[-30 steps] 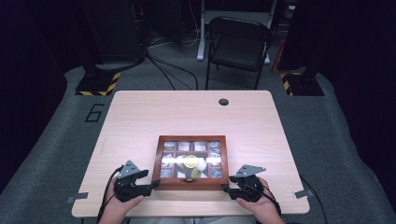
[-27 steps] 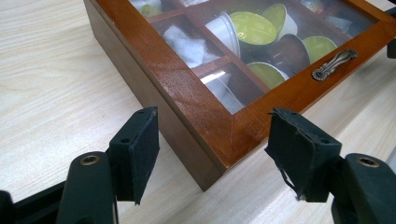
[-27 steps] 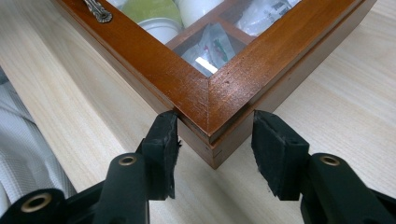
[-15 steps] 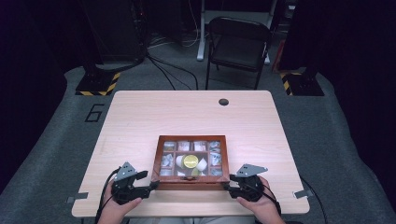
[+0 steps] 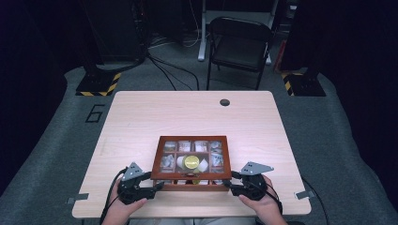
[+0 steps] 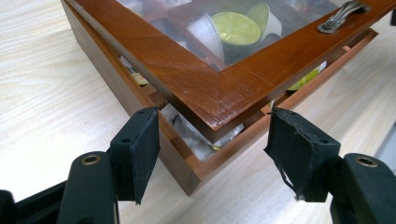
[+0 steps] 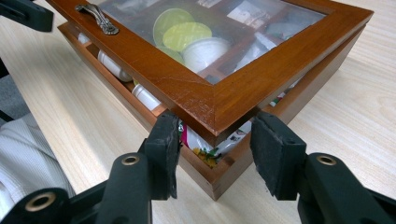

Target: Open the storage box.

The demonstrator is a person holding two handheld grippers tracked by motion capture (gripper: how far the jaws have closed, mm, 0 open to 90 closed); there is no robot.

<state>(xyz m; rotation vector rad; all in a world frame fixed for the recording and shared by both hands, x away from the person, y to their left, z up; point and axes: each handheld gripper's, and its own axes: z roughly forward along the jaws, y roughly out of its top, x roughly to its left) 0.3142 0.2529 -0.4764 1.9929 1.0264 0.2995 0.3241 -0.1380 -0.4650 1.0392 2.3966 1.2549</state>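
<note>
Box lid (image 5: 192, 140) rising ajar since last second; right gripper (image 7: 215, 140) fingers clenching lid corner; left gripper (image 6: 210, 140) fingers straddling opposite corner, released; opening underway.

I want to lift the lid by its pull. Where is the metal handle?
The metal handle sits mid-way along the lid's near edge, between the left gripper and the right gripper.
</note>
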